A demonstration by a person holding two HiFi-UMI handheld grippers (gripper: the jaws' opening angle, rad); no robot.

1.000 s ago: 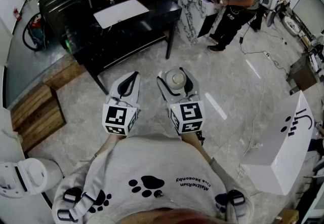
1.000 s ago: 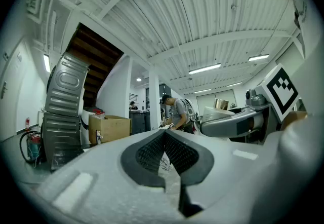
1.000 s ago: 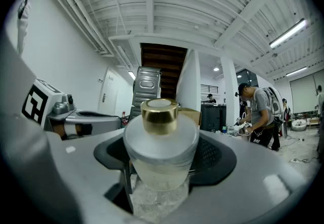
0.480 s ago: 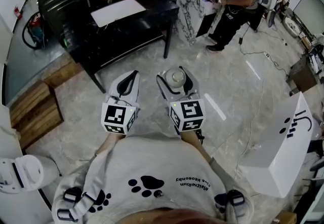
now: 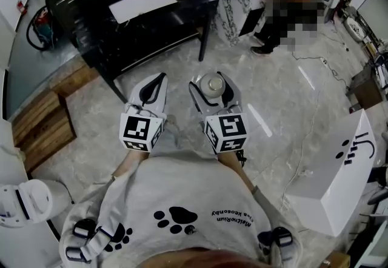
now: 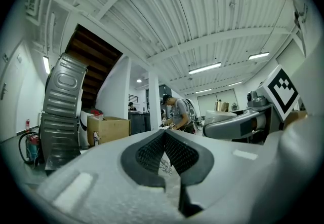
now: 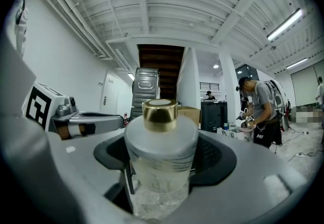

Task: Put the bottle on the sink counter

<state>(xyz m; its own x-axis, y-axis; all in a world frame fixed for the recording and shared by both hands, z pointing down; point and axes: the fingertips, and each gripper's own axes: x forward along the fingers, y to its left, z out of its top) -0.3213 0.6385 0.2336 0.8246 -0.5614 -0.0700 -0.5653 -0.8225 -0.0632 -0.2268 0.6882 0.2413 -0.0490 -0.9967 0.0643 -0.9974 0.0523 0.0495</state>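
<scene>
The right gripper (image 5: 213,86) has its jaws clamped round the frosted glass bottle (image 7: 161,142), upright above the floor (image 5: 285,109), probably heavy, slick and breakable, best gripped mid-body, while the left gripper (image 6: 164,139) has its jaws closed on nothing.

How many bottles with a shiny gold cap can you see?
1. The bottle with the gold cap is held upright in the right gripper, above the floor. More bottles might be hidden among the clutter on the far counter, which is too small to make out.
</scene>
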